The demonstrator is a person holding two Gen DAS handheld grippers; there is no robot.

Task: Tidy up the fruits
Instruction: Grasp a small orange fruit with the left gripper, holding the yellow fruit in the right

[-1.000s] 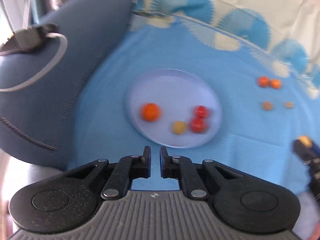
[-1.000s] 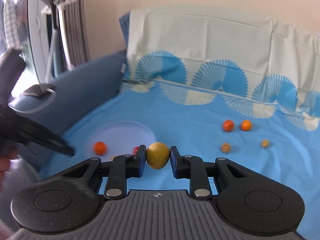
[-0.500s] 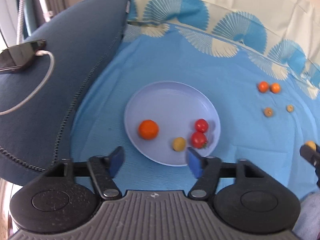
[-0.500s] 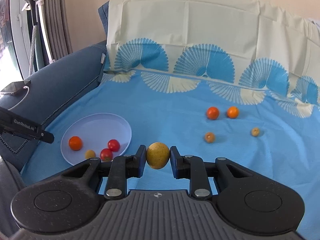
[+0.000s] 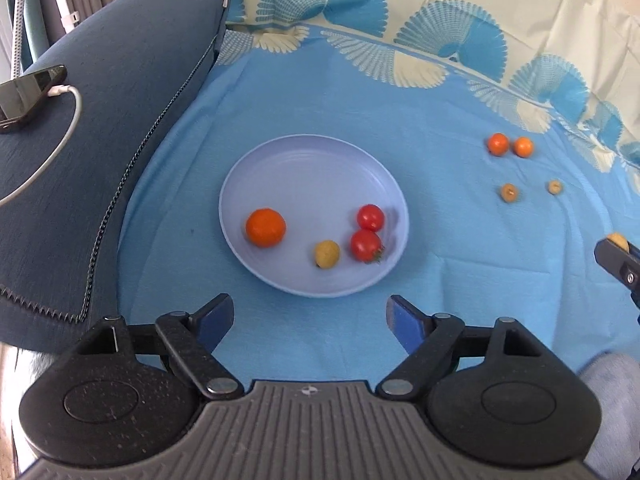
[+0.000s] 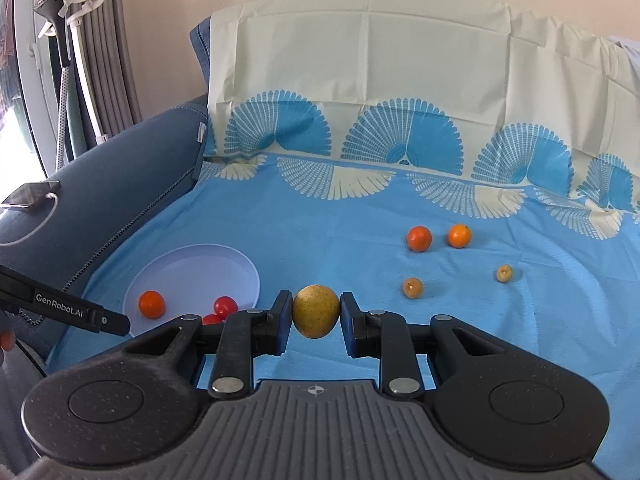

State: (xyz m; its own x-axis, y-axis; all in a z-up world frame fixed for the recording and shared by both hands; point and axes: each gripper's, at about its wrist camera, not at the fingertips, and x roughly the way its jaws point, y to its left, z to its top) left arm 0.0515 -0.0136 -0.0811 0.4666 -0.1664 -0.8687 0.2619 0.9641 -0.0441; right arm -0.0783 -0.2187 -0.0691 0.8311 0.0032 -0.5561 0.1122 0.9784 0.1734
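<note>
The right gripper [image 6: 316, 316] is clamped on a dull yellow oval fruit [image 6: 316, 311], held above the blue patterned bedsheet [image 6: 320, 240]; the left wrist view catches only a sliver of that fruit at its right edge. The left gripper [image 5: 308, 320] has just been opening, its jaws now wide with nothing between them, just short of the round pale lilac plate [image 5: 304, 168]. Only that view shows the whole plate: one orange round fruit [image 5: 265, 227], one small yellow fruit [image 5: 326, 254], two red cherry tomatoes [image 5: 368, 232]; the right wrist view hides the yellow one. Two orange fruits [image 6: 439, 237] and two small tan fruits [image 6: 413, 288] lie on the sheet, well apart from the plate.
</note>
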